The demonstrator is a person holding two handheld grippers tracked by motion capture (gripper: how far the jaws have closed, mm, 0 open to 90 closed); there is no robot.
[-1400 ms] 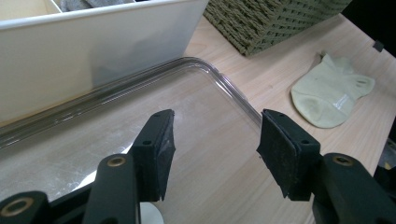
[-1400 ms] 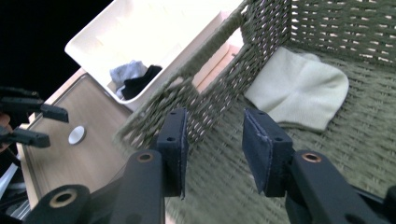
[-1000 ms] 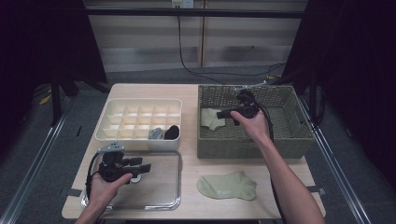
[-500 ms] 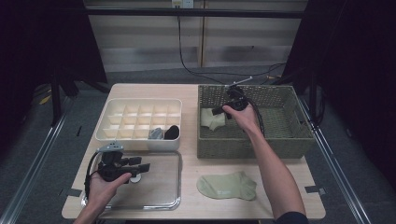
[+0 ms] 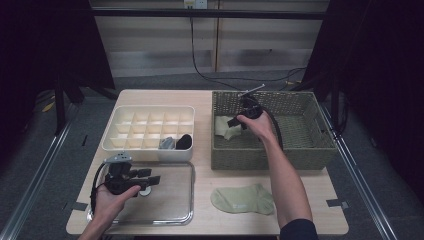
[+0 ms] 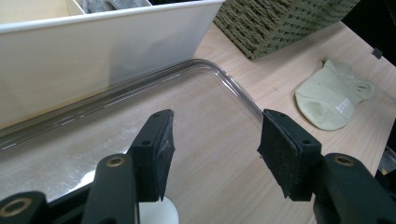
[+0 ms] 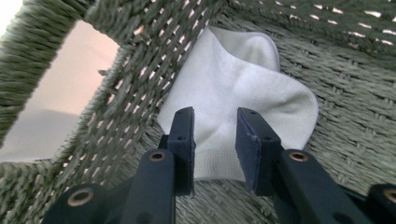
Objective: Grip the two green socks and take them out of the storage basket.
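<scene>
the right gripper (image 7: pixel 214 135) reaches into the wicker basket (image 5: pixel 300 150), its jaws just narrowing around the pale sock (image 7: pixel 243 84) in the basket's left corner, apparently not yet pinching; next, likely squeeze and lift. the left gripper (image 6: pixel 215 149) waits open above the clear tray (image 6: pixel 116 93).

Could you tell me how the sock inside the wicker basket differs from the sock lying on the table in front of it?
The sock in the basket is white and bunched against the wicker basket wall; the sock on the table is pale green and lies flat. The right gripper has its jaws around the white one, while nothing is near the green one. Both are short ankle socks.
</scene>
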